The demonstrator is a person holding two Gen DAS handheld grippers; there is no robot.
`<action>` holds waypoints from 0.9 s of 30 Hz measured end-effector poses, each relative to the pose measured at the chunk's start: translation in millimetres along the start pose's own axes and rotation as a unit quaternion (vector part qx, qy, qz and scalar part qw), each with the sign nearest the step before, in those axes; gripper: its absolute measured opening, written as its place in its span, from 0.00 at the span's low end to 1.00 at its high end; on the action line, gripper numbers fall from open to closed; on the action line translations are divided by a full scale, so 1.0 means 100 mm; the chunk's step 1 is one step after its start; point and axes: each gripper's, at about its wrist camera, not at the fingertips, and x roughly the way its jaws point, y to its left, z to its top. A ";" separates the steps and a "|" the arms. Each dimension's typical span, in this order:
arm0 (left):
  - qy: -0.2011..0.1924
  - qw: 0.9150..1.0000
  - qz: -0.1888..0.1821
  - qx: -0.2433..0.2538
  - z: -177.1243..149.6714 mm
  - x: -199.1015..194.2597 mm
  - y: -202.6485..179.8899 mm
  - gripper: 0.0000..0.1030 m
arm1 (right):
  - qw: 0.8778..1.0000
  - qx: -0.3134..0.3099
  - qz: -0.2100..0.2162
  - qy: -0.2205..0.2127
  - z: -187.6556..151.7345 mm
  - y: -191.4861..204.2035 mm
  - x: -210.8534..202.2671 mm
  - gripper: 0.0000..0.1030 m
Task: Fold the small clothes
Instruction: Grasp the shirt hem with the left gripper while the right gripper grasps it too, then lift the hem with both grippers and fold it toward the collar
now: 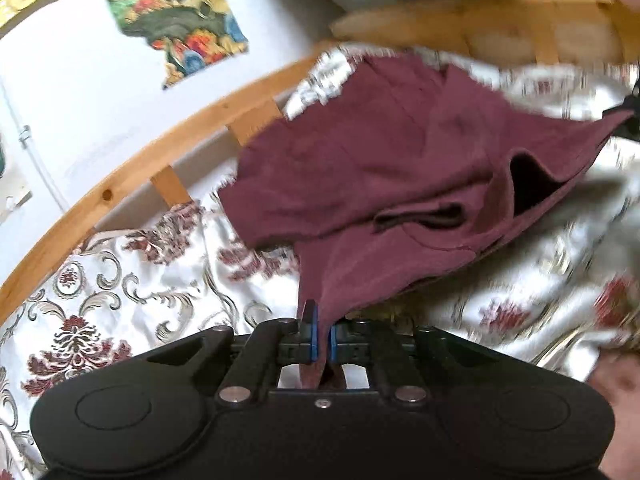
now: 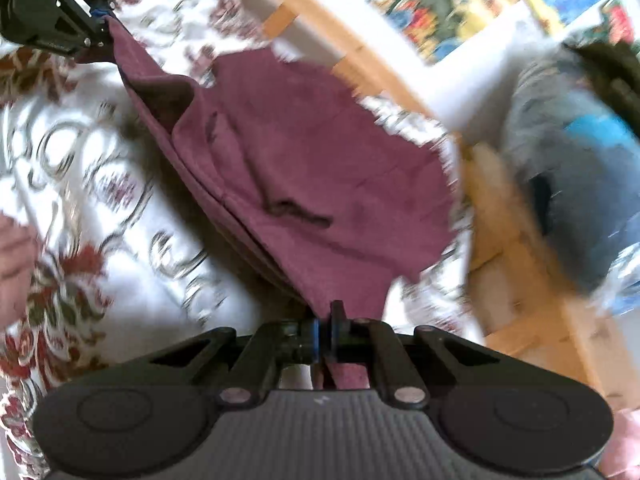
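A small maroon garment (image 1: 372, 168) hangs stretched above a bed with a white floral cover (image 1: 120, 300). My left gripper (image 1: 323, 330) is shut on one corner of it; cloth runs between the blue pads and out behind them. My right gripper (image 2: 325, 326) is shut on another corner of the same garment (image 2: 304, 168). The left gripper also shows in the right wrist view (image 2: 100, 16) at the top left, holding the far corner. The garment sags between the two grippers, with a dark opening (image 1: 528, 184) gaping on its right side. Both views are motion-blurred.
A wooden bed rail (image 1: 132, 176) with slats runs along the far side of the bed, against a white wall with a colourful picture (image 1: 176, 20). A pile of grey and blue clothes (image 2: 576, 168) lies beyond the rail in the right wrist view.
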 end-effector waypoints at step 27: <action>0.012 0.996 -0.060 -0.070 0.56 -0.66 0.49 0.05 | 0.995 0.021 -0.061 -0.079 0.30 -0.34 -0.53 0.06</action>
